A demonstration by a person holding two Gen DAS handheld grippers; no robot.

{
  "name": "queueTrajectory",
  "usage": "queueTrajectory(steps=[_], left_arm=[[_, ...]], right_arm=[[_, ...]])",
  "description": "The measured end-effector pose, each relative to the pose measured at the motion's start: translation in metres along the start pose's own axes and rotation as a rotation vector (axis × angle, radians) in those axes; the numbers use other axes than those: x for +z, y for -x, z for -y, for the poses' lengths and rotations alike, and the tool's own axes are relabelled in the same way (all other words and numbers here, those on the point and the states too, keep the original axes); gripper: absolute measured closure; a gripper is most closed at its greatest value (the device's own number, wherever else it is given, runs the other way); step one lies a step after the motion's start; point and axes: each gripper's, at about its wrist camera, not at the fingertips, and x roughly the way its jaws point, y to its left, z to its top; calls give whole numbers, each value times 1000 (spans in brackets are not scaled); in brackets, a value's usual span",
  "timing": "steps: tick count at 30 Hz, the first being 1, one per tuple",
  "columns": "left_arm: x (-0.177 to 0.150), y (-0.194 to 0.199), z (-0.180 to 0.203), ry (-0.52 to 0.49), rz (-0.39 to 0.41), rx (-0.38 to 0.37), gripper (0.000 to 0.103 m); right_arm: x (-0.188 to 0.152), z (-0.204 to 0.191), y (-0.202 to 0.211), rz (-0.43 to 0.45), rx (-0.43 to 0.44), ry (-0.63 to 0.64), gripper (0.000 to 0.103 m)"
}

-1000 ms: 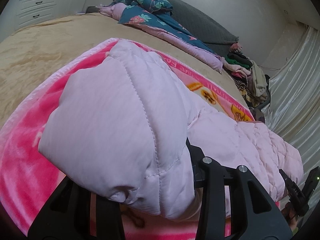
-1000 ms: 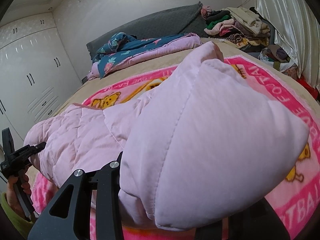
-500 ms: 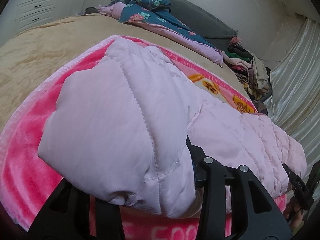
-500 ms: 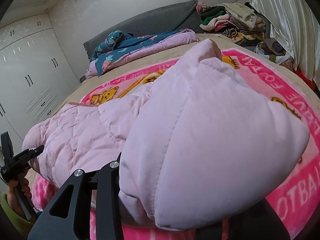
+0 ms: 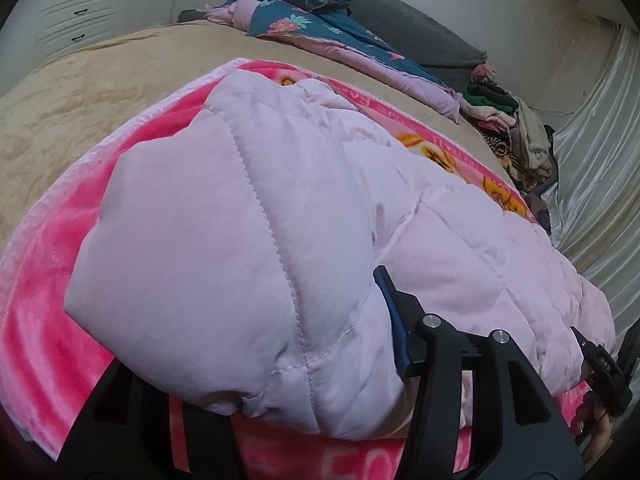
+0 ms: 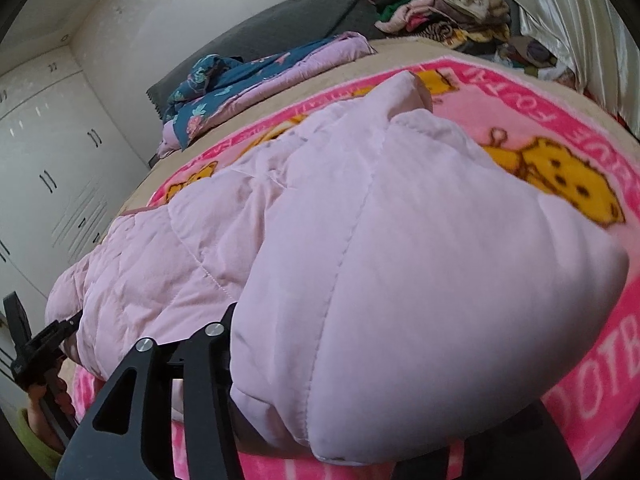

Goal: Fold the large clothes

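A puffy pale pink quilted jacket (image 5: 248, 216) lies folded on a pink cartoon blanket (image 5: 48, 288) on the bed. Its near left corner bulges between the fingers of my left gripper (image 5: 256, 320). The jaws are opening, and the blue pad (image 5: 394, 320) of the right finger shows bare beside the fabric. The jacket (image 6: 400, 264) also fills the right wrist view. My right gripper (image 6: 384, 360) straddles its near right corner with jaws opening and fabric between them. The jacket hides each gripper's outer finger.
A tan bedspread (image 5: 100, 92) lies under the blanket. A floral blue and lilac quilt (image 5: 320, 36) and a grey headboard (image 6: 280, 24) sit at the bed's far end. A clothes pile (image 6: 440, 12) and pale curtain (image 5: 592, 152) are on the right, white wardrobes (image 6: 48, 168) on the left.
Both grippers sank a little with the jacket's corners, which now rest lower on the blanket. Both pairs of jaws have spread, and the left gripper's blue pad has come into sight.
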Motion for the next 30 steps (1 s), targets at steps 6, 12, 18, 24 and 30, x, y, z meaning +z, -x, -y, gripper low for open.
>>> queueTrajectory(steps=[6,12,18,24,30], left_arm=[[-2,-3,2,1,-4,22,54],[-3,-2,2,-1,-6,30,53],[-4,-2,1,5,-10,29,52],[-4,3,0,6,-22,20,39],[-5,11,-1,11,-36,23,28]], right_arm=[[-5,11,-6,-19,7,-36,39],[-6,17,-3,-56,21,-66,25],[-13,19,11,-66,14,-52,12],[-19,22,32,-52,-26,-30,4],[-22,24,47,-44,-49,-23,4]])
